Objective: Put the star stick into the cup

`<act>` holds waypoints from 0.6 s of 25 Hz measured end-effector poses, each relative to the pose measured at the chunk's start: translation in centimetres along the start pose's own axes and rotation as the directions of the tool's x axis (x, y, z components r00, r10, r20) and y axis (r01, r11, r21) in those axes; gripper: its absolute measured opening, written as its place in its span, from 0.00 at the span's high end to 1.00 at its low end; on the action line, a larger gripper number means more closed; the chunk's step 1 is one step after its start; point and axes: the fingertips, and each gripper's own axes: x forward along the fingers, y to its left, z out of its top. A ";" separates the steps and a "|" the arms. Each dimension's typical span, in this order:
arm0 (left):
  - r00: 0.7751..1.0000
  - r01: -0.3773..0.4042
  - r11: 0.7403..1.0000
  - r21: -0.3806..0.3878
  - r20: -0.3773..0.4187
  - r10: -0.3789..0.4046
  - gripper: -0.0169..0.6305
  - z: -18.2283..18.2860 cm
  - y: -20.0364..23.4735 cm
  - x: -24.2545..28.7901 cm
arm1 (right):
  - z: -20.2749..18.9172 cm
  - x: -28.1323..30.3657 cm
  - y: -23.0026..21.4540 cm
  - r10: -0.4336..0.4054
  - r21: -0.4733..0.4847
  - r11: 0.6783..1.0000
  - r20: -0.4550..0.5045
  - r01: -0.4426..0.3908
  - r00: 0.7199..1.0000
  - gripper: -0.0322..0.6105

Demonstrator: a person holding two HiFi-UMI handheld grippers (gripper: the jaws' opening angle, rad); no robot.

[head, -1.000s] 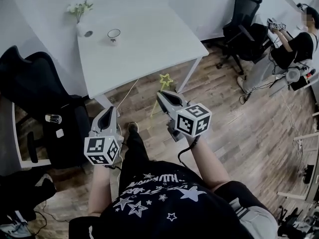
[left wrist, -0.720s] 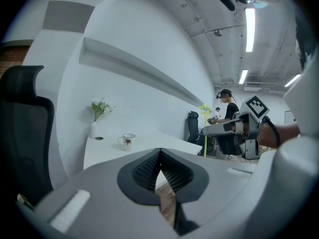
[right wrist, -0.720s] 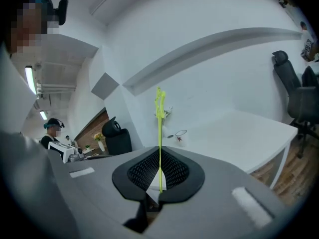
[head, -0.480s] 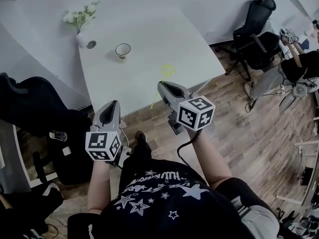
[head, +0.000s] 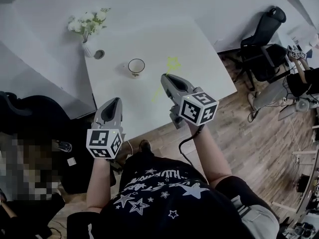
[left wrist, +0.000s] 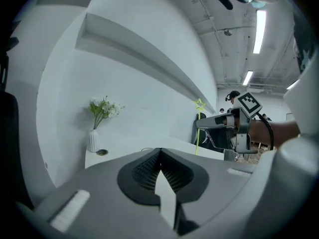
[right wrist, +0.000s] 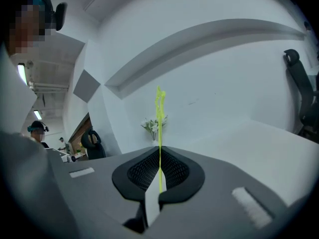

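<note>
The yellow-green star stick [head: 172, 64] is pinched in my right gripper [head: 166, 78], jaws shut on its thin stem, star end pointing away over the white table [head: 199, 49]. In the right gripper view the star stick [right wrist: 160, 128] rises straight up from between the shut jaws. The cup [head: 136, 66], white with a dark rim, stands on the table left of the stick. My left gripper [head: 112, 104] hangs near the table's front edge with jaws shut on nothing. From the left gripper view the right gripper [left wrist: 219, 124] and star stick [left wrist: 199, 118] show at the right.
A white vase of flowers [head: 88, 34] and a small round lid [head: 99, 54] sit at the table's far left. Black office chairs [head: 264, 39] stand to the right. A person [head: 304, 78] is at the far right edge. Wood floor [head: 259, 133] lies below.
The view has shifted toward the table; both grippers now reach over its front part. The star stick, still held, has moved closer to the cup.
</note>
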 end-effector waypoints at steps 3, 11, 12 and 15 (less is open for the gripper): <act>1.000 -0.004 1.000 -0.006 0.001 0.004 0.97 0.4 1.7 1.3 | 1.2 2.4 -0.8 -0.003 0.003 1.000 0.012 0.003 1.000 0.91; 1.000 -0.014 1.000 -0.014 -0.018 0.014 0.97 0.7 5.1 4.9 | 4.1 8.3 -2.3 0.010 0.010 1.000 0.051 -0.011 0.999 0.91; 1.000 -0.014 1.000 -0.014 -0.019 0.014 0.97 0.8 5.4 5.3 | 4.5 8.9 -2.6 0.009 0.016 1.000 0.059 -0.009 0.998 0.91; 1.000 -0.014 1.000 -0.017 -0.026 0.014 0.97 0.9 6.3 6.3 | 5.3 10.7 -3.5 0.001 0.034 0.999 0.074 -0.004 0.997 0.91</act>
